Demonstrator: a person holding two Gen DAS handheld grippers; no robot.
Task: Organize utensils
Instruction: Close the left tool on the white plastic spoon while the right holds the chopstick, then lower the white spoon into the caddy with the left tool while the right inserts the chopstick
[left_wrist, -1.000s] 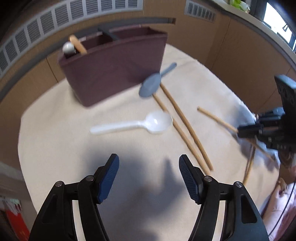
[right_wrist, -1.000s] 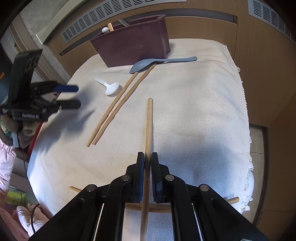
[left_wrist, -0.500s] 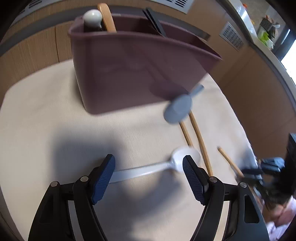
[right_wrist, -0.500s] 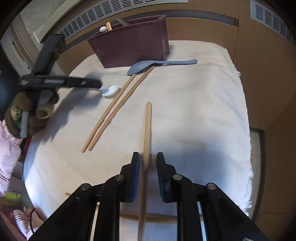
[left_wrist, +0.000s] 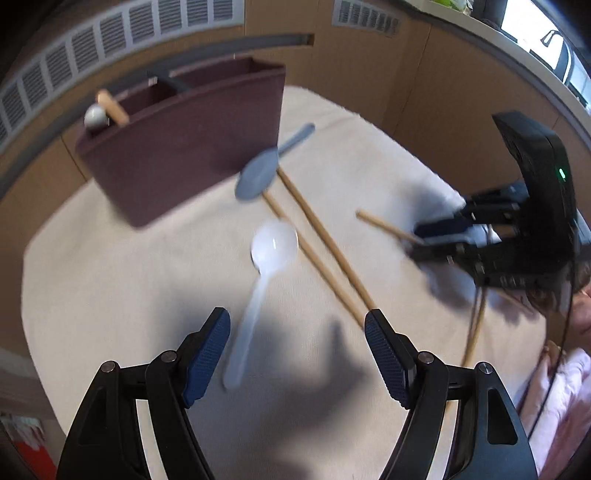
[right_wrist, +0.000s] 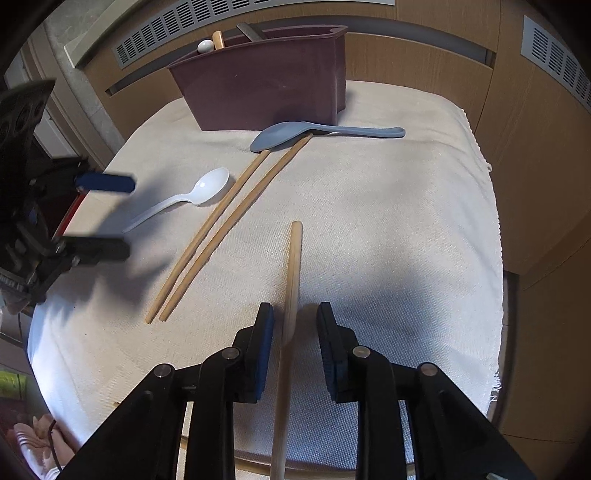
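Note:
A maroon utensil holder (left_wrist: 184, 147) (right_wrist: 266, 85) stands at the back of the cloth with a few utensils in it. A white plastic spoon (left_wrist: 264, 280) (right_wrist: 184, 197) lies in front of my open, empty left gripper (left_wrist: 297, 347), its handle tip near the left finger. A grey spoon (left_wrist: 262, 170) (right_wrist: 314, 131) rests on two wooden chopsticks (left_wrist: 317, 251) (right_wrist: 221, 229). My right gripper (right_wrist: 295, 321) stands open around a single wooden chopstick (right_wrist: 291, 280) lying on the cloth, apart from both pads.
A cream cloth (right_wrist: 388, 221) covers the table; its edges drop off at the right and near side. Another chopstick (left_wrist: 474, 332) lies crosswise at the near edge. Wood-panelled walls with vents surround the table. My left gripper also shows in the right wrist view (right_wrist: 99, 218).
My right gripper has opened and let go of the single chopstick, which now lies on the cloth. My left gripper pulled back from the holder and now faces the white spoon's handle.

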